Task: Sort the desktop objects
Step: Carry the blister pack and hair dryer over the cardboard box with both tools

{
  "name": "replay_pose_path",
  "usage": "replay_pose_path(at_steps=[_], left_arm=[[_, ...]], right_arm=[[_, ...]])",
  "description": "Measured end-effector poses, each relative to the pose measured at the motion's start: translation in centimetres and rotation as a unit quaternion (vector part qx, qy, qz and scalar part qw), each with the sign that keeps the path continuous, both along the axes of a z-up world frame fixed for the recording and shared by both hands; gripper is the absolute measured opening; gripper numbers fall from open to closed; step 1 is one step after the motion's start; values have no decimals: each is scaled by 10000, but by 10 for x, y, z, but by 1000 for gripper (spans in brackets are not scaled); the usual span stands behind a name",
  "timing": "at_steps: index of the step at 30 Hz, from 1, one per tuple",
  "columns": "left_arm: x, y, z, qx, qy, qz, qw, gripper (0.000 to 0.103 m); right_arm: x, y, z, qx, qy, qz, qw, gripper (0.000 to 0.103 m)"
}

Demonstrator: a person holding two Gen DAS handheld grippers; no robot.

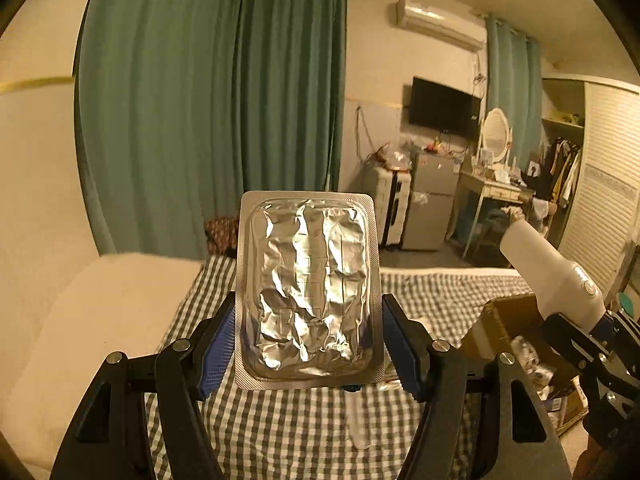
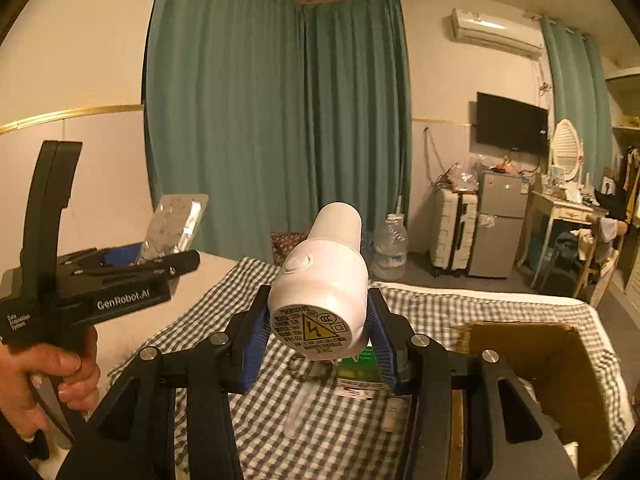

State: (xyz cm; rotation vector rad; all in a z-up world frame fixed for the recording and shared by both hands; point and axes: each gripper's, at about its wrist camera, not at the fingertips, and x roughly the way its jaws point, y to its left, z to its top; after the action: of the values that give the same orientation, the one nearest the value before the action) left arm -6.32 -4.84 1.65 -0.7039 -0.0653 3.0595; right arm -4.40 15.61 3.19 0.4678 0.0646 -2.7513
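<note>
Blister pack in left claw; hair dryer in right claw; cardboard box right.

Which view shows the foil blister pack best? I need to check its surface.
The left wrist view: the foil blister pack faces the camera, crinkled foil fully visible, held in the left gripper. The right wrist view shows it only small, obliquely, at the left.

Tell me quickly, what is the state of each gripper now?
Left gripper: closed on the foil blister pack.
Right gripper: closed on the white device.
</note>
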Motion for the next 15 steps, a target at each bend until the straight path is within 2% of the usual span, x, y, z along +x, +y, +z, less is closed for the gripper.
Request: replay_pose_path(at_steps=[9,15], left_arm=[[16,48,30,-66,369,-481,9981,69],[21,91,44,-175,424,-853,9953,69]], right_arm=[[27,59,24,-105,267,-542,9981,45],[31,91,36,-265,395,-840,9953,45]])
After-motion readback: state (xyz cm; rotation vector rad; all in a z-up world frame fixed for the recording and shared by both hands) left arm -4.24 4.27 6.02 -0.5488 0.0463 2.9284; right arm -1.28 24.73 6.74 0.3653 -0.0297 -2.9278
